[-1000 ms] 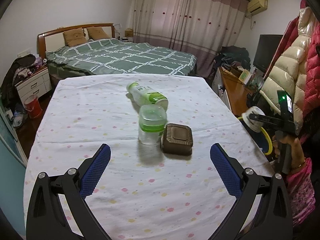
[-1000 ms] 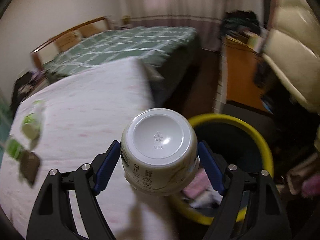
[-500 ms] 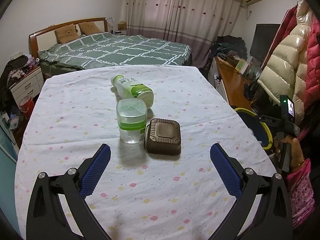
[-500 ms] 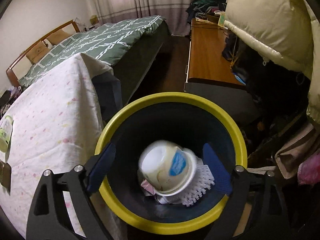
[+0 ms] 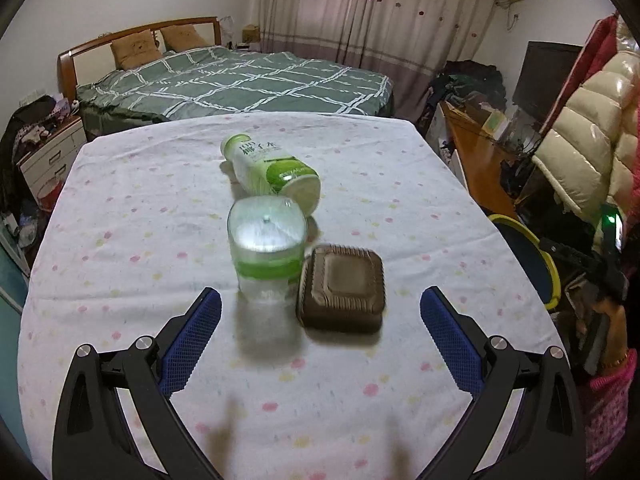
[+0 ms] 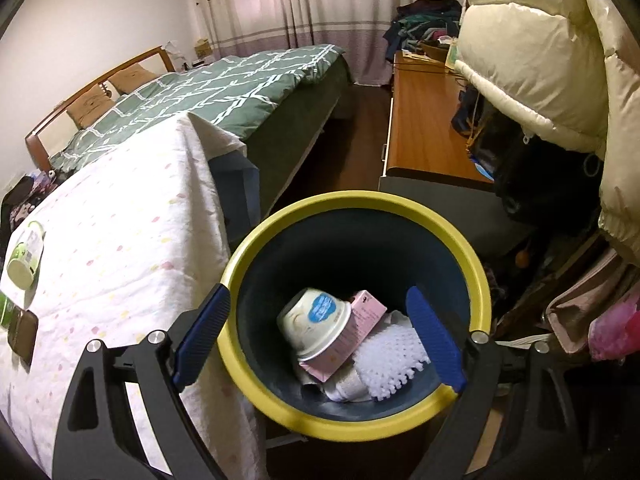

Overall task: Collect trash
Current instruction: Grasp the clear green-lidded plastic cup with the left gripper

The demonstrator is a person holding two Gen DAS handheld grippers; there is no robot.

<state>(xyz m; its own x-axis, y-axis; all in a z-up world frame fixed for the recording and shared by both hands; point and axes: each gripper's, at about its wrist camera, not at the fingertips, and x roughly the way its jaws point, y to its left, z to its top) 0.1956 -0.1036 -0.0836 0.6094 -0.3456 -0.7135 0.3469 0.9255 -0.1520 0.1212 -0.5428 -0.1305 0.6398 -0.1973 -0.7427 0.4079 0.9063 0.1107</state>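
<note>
Right gripper: jaws wide, just opened, empty, over the bin.
Cup: lower centre, inside bin.
Left gripper: jaws wide, empty.
Worktop: bottle, jar, brown box, frame centre.

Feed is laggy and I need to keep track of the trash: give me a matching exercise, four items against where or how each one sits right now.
Items:
1. white cup
2. green-label bottle
3. brown box
4. clear jar

States:
A. lying on its side on the table
B. inside the yellow-rimmed bin
C. standing upright on the table
D. flat on the table, right beside the jar

Pairs: 1-B, 2-A, 3-D, 4-C
</note>
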